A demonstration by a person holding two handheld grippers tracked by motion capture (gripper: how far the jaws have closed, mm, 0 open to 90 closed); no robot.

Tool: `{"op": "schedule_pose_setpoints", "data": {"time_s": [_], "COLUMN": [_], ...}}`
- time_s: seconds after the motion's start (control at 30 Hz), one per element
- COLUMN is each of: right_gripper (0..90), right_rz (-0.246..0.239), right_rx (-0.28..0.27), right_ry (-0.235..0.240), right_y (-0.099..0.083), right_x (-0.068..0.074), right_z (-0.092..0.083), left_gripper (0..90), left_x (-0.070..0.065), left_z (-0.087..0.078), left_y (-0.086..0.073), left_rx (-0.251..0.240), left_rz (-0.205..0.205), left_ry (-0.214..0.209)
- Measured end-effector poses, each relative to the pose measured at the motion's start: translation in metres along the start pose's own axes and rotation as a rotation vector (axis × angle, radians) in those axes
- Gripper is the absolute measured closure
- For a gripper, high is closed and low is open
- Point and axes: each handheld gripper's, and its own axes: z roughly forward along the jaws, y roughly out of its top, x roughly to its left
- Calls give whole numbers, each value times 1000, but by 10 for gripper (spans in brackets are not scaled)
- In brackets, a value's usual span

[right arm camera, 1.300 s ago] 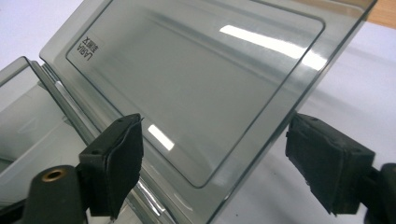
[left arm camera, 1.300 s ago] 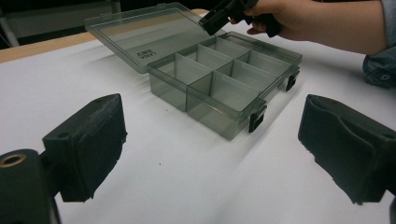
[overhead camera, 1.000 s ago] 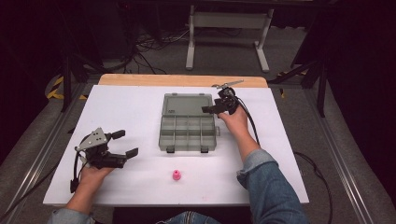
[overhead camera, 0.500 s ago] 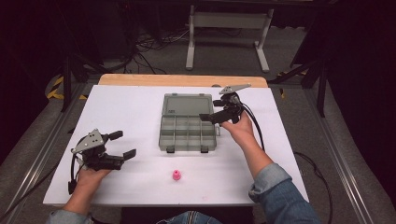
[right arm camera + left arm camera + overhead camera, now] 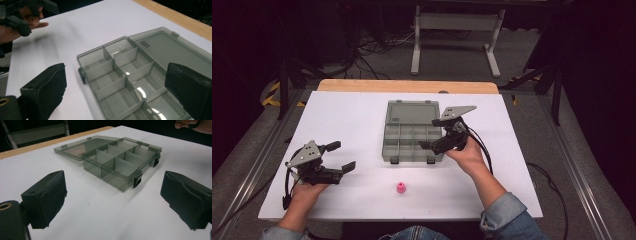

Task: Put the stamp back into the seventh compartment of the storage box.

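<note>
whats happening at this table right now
A person sits at a white table with a two-jaw gripper in each hand. A grey compartment box lies open, its lid flat behind it and its compartments empty as far as they show. The right gripper hovers over the box's right side, jaws open and holding nothing. The left gripper is off to the left, also open and empty. A small pink piece lies near the front edge.

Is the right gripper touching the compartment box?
Apart. The right gripper view shows the right gripper with open jaws hanging above the compartment box, holding nothing.
</note>
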Motion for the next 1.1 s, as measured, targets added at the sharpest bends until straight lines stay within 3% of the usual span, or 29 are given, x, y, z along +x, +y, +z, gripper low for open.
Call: {"op": "schedule_pose_setpoints", "data": {"time_s": [0.17,0.43,0.53,0.83,1.1], "right_gripper": [53,80,101,108,127], "right_rz": [-29,-100,-112,-176,-177], "right_rx": [7,29,62,125,178], "right_ry": [32,48,88,129,178], "right_y": [1,1,0,0,-12], "right_x": [16,39,44,62,73], "right_z": [-1,1,3,14,32], "left_gripper": [76,76,76,76,76], "left_x": [0,-1,-2,-3,-3], "left_z": [-1,0,0,0,-2], "left_y": [0,-1,-1,-2,-3], "left_rx": [-4,-7,-7,-12,-9], "left_rz": [2,-17,-8,-13,-7], "left_ry": [16,-5,5,2,3]}}
